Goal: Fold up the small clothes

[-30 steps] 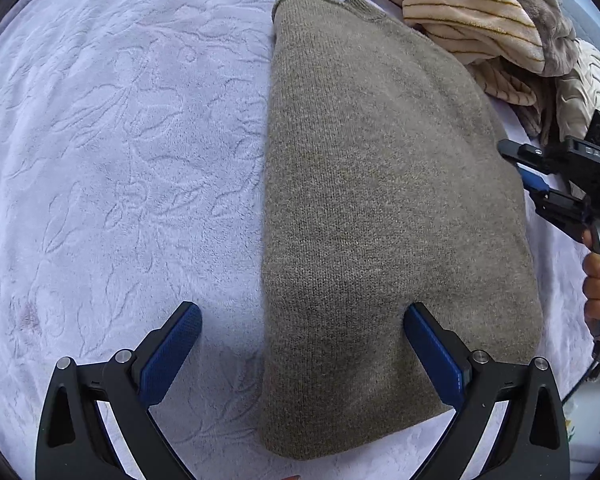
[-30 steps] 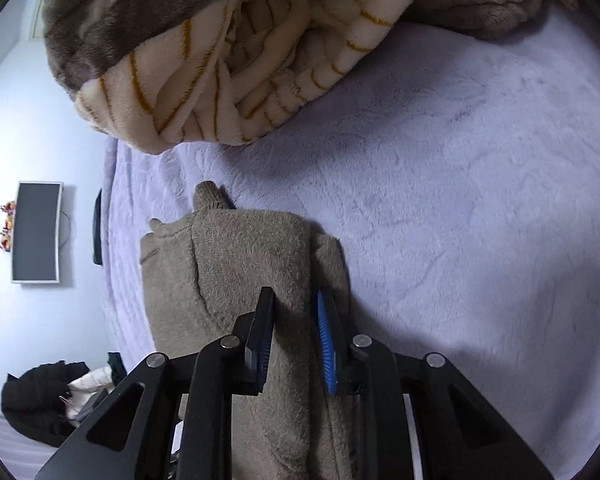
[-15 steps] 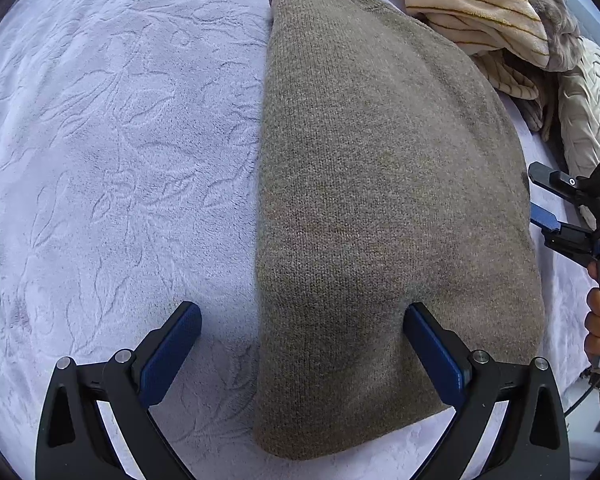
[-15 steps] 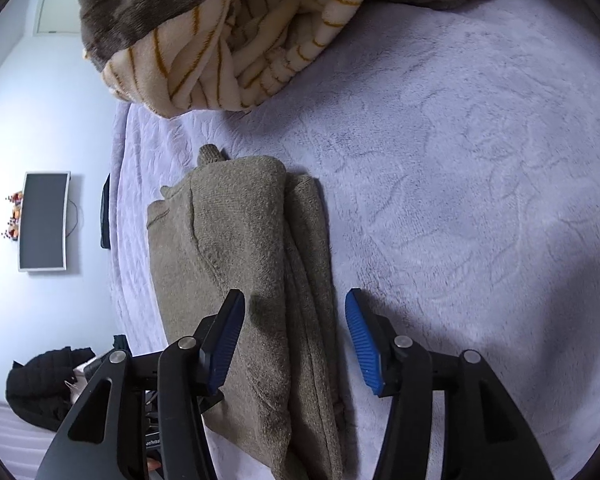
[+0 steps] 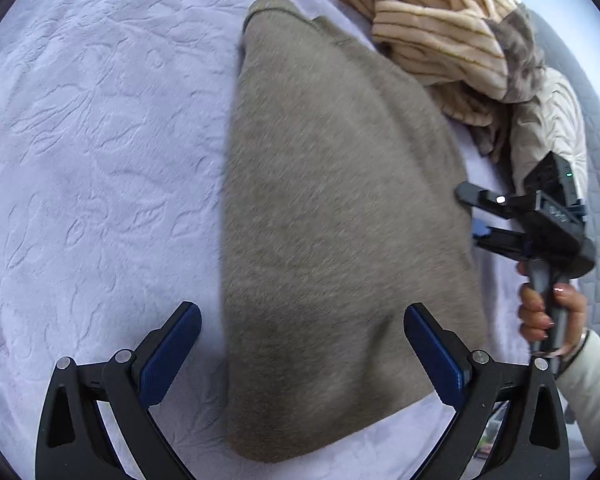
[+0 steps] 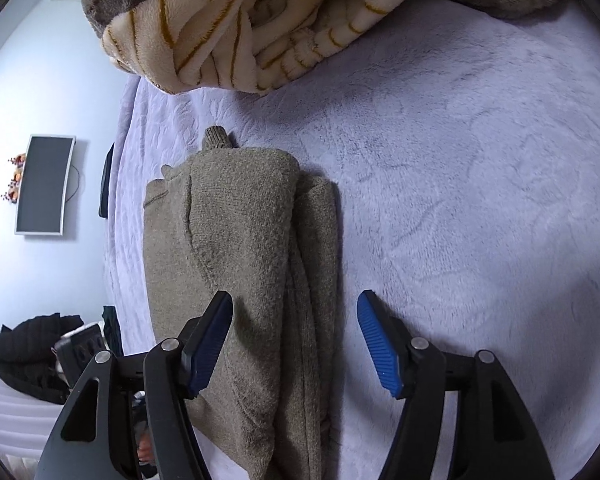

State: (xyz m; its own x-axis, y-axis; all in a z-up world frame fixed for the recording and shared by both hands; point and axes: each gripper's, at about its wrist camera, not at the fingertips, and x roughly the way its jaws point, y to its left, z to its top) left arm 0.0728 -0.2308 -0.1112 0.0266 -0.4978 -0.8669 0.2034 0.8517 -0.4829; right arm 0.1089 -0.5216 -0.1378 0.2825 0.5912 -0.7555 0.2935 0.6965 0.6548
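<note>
Sweater folded, near end hidden behind right hand-held gripper

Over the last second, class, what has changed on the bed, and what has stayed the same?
The right gripper was clamped on the folded edge of the brown sweater; its jaws have just been opening and now straddle that edge without pressing it. The left gripper stays open over the sweater, which lies folded on the lavender bedspread beside the striped blanket.
</note>
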